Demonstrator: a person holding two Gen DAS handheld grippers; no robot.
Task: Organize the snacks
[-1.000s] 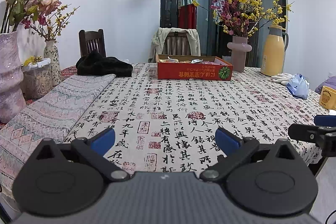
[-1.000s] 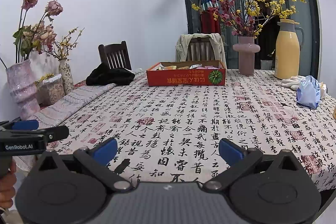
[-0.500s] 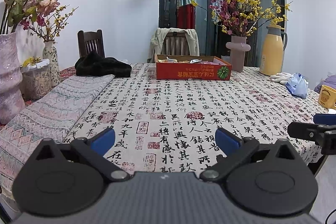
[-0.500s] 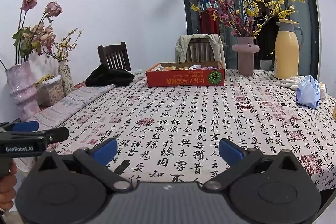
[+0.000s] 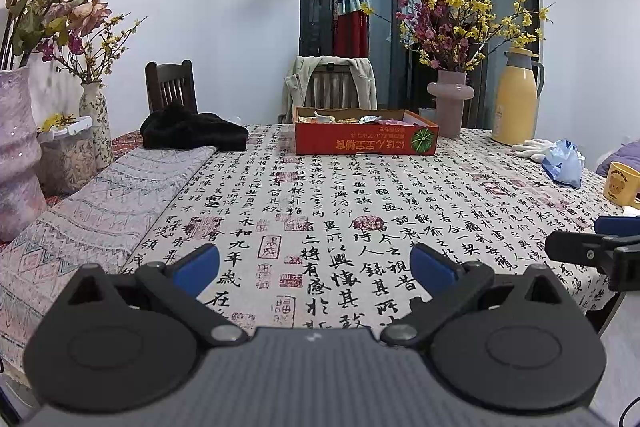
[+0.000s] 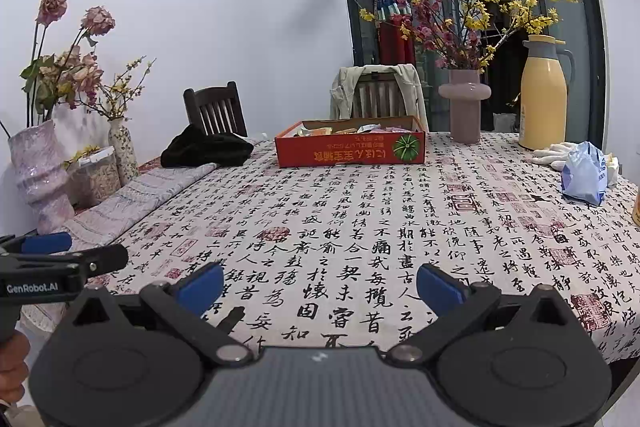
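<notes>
1. Left wrist view: left claw released, blue pads wide apart, nothing between them, held over the near edge of the table.
2. Right claw also released, pads spread, empty, over the near table edge. Seen from the left wrist view it pokes in at the right edge; the left claw shows at the left edge of the right wrist view.
3. Snacks sit inside a red cardboard box at the far side of the table, well apart from both claws. Wrappers are visible above the box rim; individual items too small to tell.
4. Table carries a calligraphy-print cloth; a patterned runner lies along its left side.
5. Black garment lies at the far left, left of the box, in front of a dark wooden chair.
6. Pink vase with yellow and pink blossom branches stands just right of the box; yellow thermos jug is further right.
7. White gloves and a blue plastic bag lie near the right table edge; a yellow mug is beside them.
8. Two vases with dried flowers and a clear container stand at the left.
</notes>
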